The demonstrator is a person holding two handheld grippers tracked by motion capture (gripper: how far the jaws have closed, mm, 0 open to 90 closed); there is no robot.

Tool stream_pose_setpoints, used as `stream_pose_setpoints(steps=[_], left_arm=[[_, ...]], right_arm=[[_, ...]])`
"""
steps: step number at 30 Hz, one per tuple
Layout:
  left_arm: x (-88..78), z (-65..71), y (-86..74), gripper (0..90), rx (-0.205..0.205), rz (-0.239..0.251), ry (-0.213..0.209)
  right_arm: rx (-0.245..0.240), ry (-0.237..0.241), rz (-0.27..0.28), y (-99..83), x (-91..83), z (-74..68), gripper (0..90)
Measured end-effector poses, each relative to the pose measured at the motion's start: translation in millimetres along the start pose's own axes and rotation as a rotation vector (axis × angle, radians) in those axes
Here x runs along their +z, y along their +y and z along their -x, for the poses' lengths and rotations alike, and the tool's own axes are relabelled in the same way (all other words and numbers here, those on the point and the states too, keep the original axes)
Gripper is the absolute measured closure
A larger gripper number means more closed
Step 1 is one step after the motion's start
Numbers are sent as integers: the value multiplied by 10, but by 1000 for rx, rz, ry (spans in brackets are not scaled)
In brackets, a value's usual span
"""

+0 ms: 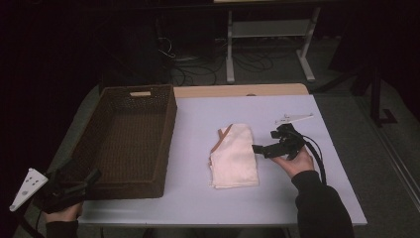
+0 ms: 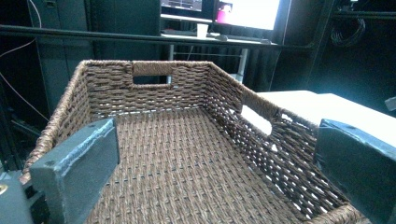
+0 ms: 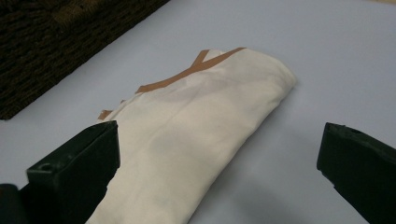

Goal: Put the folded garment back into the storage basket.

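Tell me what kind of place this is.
Probably a lab or workshop set up for recording: a small table in a dark room, loose cables on the floor behind it, and lit monitors on a desk beyond the wicker basket.

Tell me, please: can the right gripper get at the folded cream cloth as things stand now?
Probably yes. The right gripper is open and points at the folded cream cloth from its right edge, almost touching it. Nothing lies between them on the table, and the wicker basket stands apart on the far side.
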State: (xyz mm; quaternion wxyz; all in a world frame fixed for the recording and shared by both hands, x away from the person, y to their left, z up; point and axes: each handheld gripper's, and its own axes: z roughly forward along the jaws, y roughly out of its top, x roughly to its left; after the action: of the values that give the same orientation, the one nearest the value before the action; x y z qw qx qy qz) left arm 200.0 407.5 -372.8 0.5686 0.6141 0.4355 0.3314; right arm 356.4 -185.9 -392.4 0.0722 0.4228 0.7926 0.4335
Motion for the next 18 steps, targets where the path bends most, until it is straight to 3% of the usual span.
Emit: stream_pose_setpoints(steps=[18], left_arm=[[1,-2,-2,0,0,1,-1]], right_arm=[[10,15,-80,-71,305,21,0]])
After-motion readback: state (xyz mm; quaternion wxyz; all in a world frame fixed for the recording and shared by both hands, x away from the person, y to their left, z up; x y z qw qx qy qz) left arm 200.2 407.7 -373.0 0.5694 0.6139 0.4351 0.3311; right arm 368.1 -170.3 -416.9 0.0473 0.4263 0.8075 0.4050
